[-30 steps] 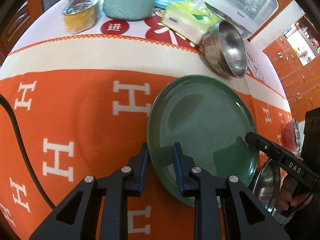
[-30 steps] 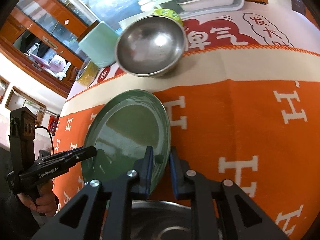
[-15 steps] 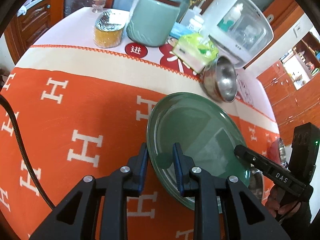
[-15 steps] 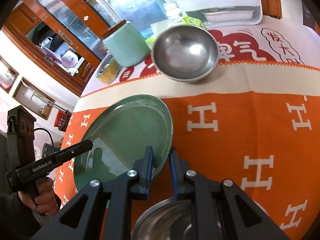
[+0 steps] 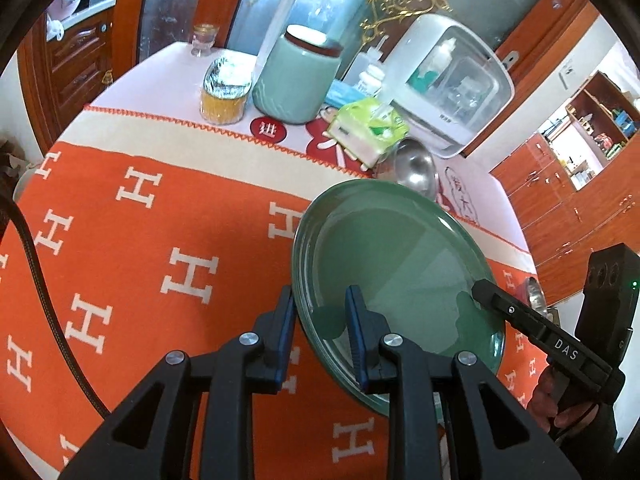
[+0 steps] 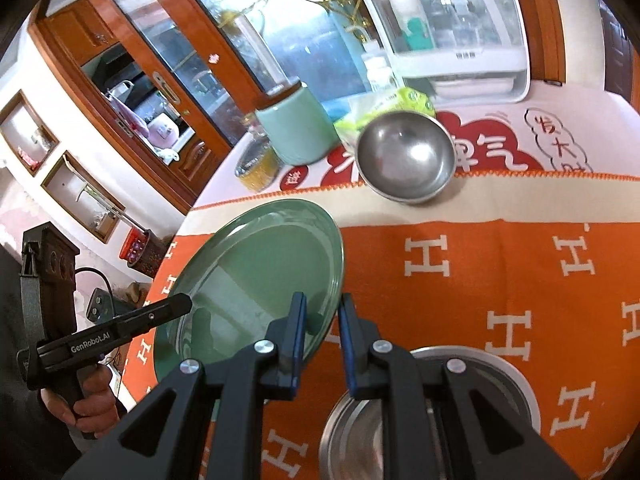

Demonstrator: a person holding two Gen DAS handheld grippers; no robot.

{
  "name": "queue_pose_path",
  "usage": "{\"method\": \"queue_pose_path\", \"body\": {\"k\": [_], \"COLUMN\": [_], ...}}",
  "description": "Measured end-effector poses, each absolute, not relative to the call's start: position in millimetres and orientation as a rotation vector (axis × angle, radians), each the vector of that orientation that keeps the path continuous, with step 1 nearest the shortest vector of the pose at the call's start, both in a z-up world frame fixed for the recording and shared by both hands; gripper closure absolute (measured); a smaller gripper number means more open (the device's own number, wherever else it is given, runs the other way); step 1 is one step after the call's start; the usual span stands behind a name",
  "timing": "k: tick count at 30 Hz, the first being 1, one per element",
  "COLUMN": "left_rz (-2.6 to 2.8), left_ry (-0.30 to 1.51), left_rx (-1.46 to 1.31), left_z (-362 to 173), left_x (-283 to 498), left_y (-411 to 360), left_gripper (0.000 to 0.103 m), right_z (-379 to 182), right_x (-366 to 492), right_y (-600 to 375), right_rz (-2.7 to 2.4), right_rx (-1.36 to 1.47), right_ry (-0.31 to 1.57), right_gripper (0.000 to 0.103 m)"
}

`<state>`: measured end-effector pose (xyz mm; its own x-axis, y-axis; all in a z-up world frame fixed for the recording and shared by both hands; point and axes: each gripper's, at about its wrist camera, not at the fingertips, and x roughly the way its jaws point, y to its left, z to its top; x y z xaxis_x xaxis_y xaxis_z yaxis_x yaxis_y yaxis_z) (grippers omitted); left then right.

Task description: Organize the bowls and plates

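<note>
while two tongs, left (image 5: 320, 320) and right (image 6: 322, 326), pinch one green plate (image 5: 400, 264), two steel bowls (image 6: 406, 158) (image 6: 472, 376) sit below.

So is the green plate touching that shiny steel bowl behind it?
Apart. The right wrist view shows a strip of cream cloth between the green plate and the steel bowl.

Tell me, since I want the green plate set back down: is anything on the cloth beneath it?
Nearly nothing: the green plate, gripped by the left gripper and right gripper, hangs over bare orange cloth. Only a steel dish lies below its near-right edge.
</note>
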<state>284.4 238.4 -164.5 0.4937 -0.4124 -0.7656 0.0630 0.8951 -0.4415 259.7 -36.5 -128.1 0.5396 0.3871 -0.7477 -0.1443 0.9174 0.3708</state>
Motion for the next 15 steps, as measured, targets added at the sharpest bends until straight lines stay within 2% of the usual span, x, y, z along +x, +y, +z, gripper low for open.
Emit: {"method": "queue_pose_path", "body": {"k": [15], "left_rz": [-0.342], "left_ry": [0.908], "left_rx": [-0.353], "left_z": [-109.2], "left_x": [214.1], "left_y": [225.6], "left_gripper": [0.08], "right_z": [-82.4], "right_x": [175.3], "right_y": [-46.5], "right_rz": [0.305], "right_rx": [0.239], "right_ry": [0.841], "right_gripper": [0.087]}}
